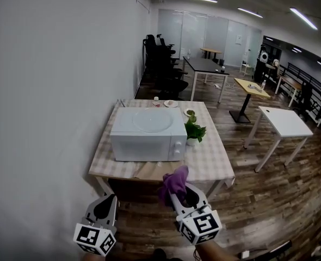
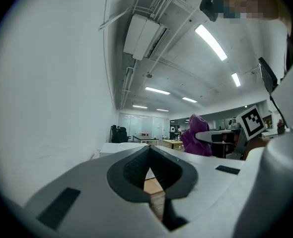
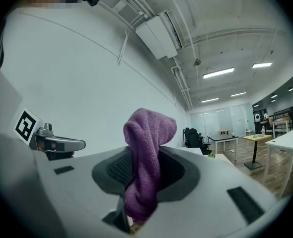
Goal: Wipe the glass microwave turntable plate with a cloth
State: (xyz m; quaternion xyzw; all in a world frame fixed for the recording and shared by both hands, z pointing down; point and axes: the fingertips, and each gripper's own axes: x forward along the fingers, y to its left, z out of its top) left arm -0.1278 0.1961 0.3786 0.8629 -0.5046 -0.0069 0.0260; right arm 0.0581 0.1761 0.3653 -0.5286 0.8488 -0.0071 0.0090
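Head view: facing the tabletop (image 1: 212,159), finding the glass plate (image 1: 151,122) lying flat atop the microwave (image 1: 144,143), well apart from both tools; round, so showing no long axis. Left gripper view: holding the left tool (image 2: 147,155) fully closed on nothing, best saved for steadying the rim. Right gripper view: clamping the purple cloth (image 3: 146,143) in the right tool (image 3: 142,185), bunch standing upright, long axis vertical; needing tipping down flat onto glass before wiping.

Two pale grey shells in the head view: left gripper (image 1: 109,200) at seven o'clock, right gripper (image 1: 183,196) at six. Each carries a white cube (image 1: 95,239) with black square markers. The fingers (image 2: 134,170) have dark ribbed lining, and the shells have small black rectangular insets (image 2: 59,207).
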